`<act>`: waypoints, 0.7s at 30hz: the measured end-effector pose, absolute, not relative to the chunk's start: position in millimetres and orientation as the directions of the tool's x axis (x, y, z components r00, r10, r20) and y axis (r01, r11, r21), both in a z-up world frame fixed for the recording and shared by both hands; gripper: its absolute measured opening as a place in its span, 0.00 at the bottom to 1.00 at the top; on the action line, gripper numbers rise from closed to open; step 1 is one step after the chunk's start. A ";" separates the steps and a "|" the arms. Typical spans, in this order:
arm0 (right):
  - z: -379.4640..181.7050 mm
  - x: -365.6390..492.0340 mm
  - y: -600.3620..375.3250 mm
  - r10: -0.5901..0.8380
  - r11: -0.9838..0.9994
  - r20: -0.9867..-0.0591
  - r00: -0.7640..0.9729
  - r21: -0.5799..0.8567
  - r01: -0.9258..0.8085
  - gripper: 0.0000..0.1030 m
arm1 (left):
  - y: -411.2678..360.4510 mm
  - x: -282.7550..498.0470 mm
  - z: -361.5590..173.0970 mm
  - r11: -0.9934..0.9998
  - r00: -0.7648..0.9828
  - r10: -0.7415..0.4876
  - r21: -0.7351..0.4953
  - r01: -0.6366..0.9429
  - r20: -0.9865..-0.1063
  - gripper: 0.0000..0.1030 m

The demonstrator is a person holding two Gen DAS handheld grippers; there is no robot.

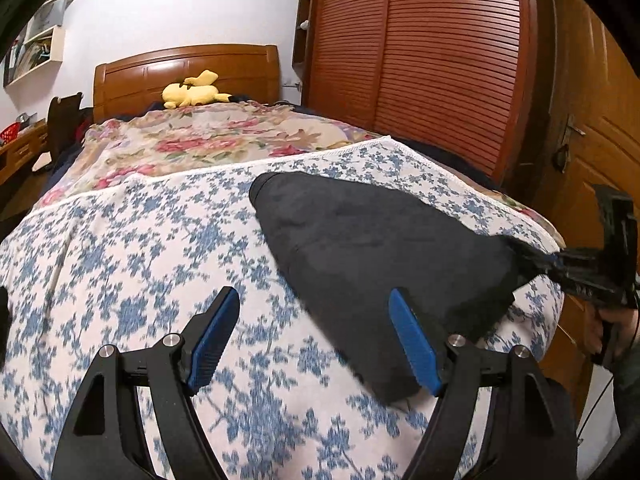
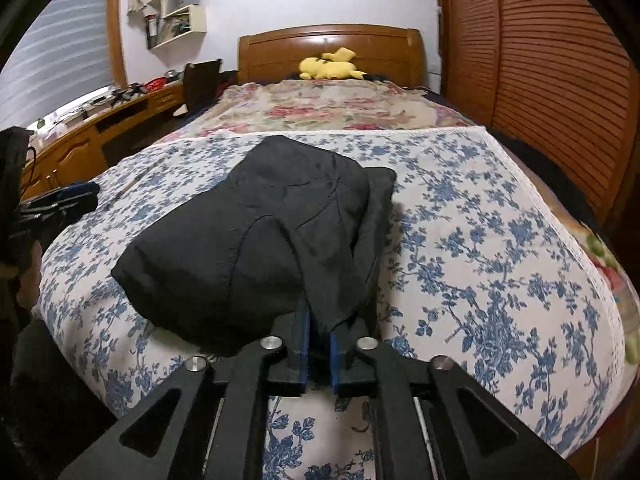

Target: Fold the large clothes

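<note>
A black garment [image 2: 256,240] lies bunched on the blue-flowered bedspread [image 2: 480,232] of a bed. My right gripper [image 2: 318,320] is shut on a pinched corner of the garment, with black cloth squeezed between its blue pads. In the left wrist view the same garment [image 1: 372,248] stretches toward the right gripper [image 1: 560,268] at the right edge, held by a hand. My left gripper [image 1: 316,300] stands open above the bedspread [image 1: 140,248]. Its right finger overlaps the garment's near edge and nothing is between its pads.
A red-flowered blanket [image 1: 192,140] covers the far half of the bed, with a yellow plush toy [image 1: 194,90] at the wooden headboard [image 1: 188,64]. A slatted wooden wardrobe [image 1: 420,60] runs along the right side. A desk [image 2: 100,120] stands on the left.
</note>
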State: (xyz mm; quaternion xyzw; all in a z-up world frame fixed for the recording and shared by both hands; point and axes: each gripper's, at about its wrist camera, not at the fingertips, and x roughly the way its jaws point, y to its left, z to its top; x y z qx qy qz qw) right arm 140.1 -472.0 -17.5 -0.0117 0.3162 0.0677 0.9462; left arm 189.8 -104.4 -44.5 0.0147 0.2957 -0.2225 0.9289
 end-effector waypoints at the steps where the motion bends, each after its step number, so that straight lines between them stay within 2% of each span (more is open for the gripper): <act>1: -17.0 138.5 -471.7 0.120 0.991 -0.601 0.790 0.022 -0.133 0.16 | -106.6 195.4 -44.1 0.899 0.725 -0.407 -0.104 0.426 -0.555 0.76; 3: -23.2 139.3 -469.8 0.112 0.992 -0.609 0.785 0.018 -0.127 0.36 | -109.8 202.7 -44.1 0.897 0.724 -0.409 -0.099 0.431 -0.555 0.76; 5: -34.5 138.2 -466.2 0.097 0.994 -0.619 0.780 0.018 -0.109 0.52 | -113.7 212.8 -46.2 0.895 0.722 -0.410 -0.094 0.435 -0.557 0.76; 8: -48.1 140.4 -470.4 0.090 0.996 -0.650 0.755 0.046 -0.079 0.63 | -117.2 226.9 -50.4 0.890 0.712 -0.418 -0.098 0.445 -0.564 0.76; 13: -67.5 161.1 -474.2 0.124 0.992 -0.704 0.699 0.104 -0.071 0.65 | -125.4 253.2 -60.5 0.885 0.695 -0.421 -0.093 0.457 -0.583 0.76; 21: -77.0 177.1 -467.8 0.145 0.989 -0.719 0.679 0.121 -0.083 0.65 | -130.7 321.7 -74.3 0.890 0.674 -0.409 -0.107 0.443 -0.616 0.76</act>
